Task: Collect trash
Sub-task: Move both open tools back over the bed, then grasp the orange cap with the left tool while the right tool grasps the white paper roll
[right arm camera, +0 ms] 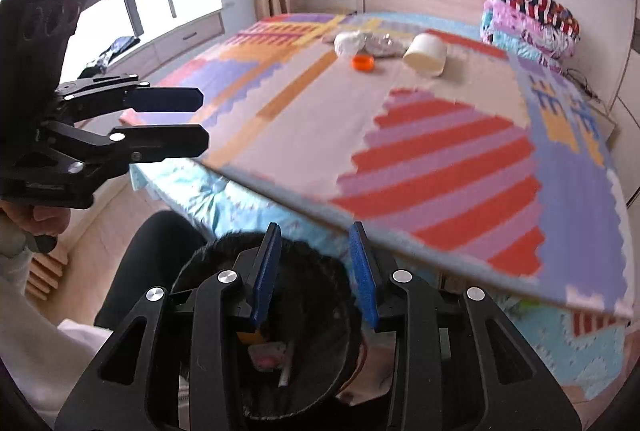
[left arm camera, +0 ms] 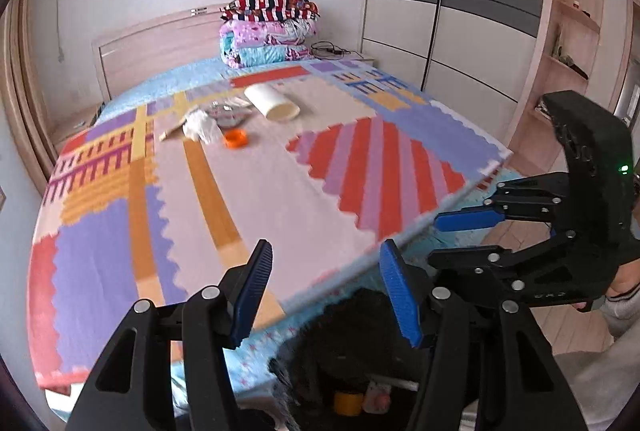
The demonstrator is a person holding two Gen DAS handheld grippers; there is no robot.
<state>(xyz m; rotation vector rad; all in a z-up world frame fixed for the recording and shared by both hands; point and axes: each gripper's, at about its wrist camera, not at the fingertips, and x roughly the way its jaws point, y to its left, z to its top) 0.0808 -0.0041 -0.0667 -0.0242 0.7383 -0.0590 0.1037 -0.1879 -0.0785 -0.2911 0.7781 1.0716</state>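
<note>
Sideways lies paper roll (left arm camera: 272, 102) — open end faces camera.

**Black frames, blue pads, pale sleeves**

We carry two tools of the same build. Our left hand-held gripper (left arm camera: 326, 289) has a matte black plastic frame with slotted, triangular cut-outs in its arms, round silver screw heads at each pivot, and ribbed blue pads (left arm camera: 400, 295) lining its fingers. Our right hand-held gripper (right arm camera: 316, 271) matches it: black linkage arms, silver screws, blue ribbed pads (right arm camera: 364, 271). Seen from the side, its black body is a curved shell with faint raised lettering and a small green light (left arm camera: 624, 168). We wear a light grey sleeve (left arm camera: 624, 305) with a ribbed cuff, and dark trousers (right arm camera: 148, 263).
</note>
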